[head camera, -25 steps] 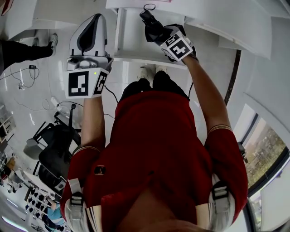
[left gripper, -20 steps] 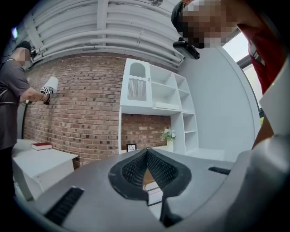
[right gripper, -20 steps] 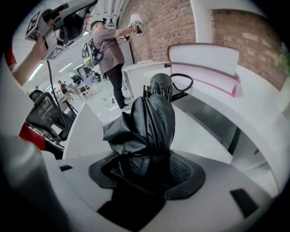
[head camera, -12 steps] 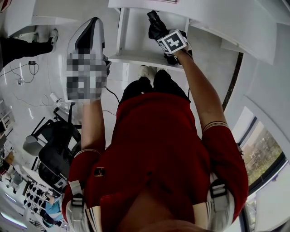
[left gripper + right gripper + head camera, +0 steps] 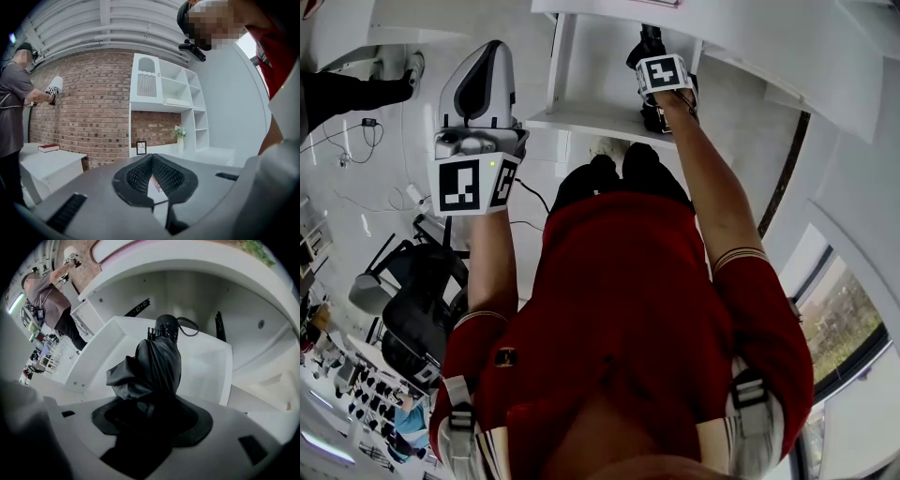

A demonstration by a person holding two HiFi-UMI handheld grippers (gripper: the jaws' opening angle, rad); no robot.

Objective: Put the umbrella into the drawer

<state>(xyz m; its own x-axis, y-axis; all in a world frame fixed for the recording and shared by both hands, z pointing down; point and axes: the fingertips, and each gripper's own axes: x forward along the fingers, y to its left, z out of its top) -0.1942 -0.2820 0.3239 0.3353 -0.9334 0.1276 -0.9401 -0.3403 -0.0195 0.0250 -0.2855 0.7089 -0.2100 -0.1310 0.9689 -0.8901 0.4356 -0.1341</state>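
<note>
The black folded umbrella (image 5: 159, 362) hangs handle-first, its wrist loop (image 5: 189, 327) at the far end, over the white open drawer (image 5: 206, 366). My right gripper (image 5: 152, 404) points steeply down and is shut on the umbrella's bunched fabric. In the head view the right gripper (image 5: 650, 49) sits over the drawer (image 5: 586, 75) with the umbrella (image 5: 648, 41) poking out beyond it. My left gripper (image 5: 483, 58) is held out to the left of the drawer, roughly level. Its pads (image 5: 140, 176) meet at the tips with nothing between them.
A white shelf unit (image 5: 164, 93) stands against a brick wall (image 5: 93, 103). A low white table (image 5: 51, 161) carries a red book (image 5: 48, 148). Another person (image 5: 11, 103) stands at left. Black chairs (image 5: 412, 309) and floor cables (image 5: 356, 150) lie left of me.
My right gripper has sunk toward the drawer with the umbrella and rolled, so its marker cube now faces up. The left gripper has drifted slightly.
</note>
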